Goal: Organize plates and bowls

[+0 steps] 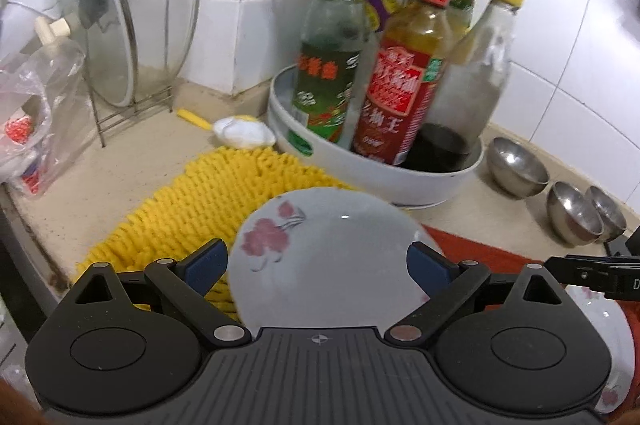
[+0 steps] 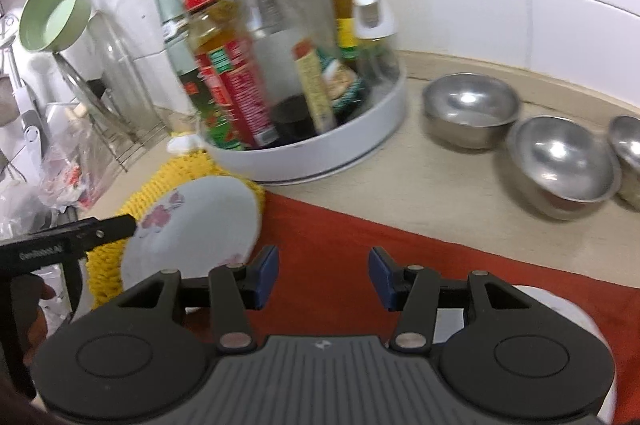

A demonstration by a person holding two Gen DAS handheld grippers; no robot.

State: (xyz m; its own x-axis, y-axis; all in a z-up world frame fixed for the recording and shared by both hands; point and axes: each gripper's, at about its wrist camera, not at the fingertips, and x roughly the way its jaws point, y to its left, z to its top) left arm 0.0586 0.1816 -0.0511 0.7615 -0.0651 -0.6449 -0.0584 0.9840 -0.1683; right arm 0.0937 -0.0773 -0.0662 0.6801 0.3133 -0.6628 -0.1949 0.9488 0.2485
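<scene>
A white plate with pink flowers lies partly on a yellow knitted mat; it also shows in the right wrist view. My left gripper is open, its blue pads on either side of the plate's near part. My right gripper is open and empty over a red cloth. Three steel bowls stand on the counter at right. Another white flowered dish lies at the lower right of the left wrist view.
A white round rack of sauce bottles stands behind the plate. A glass lid stands in a wire rack at left, beside a plastic bag. A green ladle hangs on the tiled wall.
</scene>
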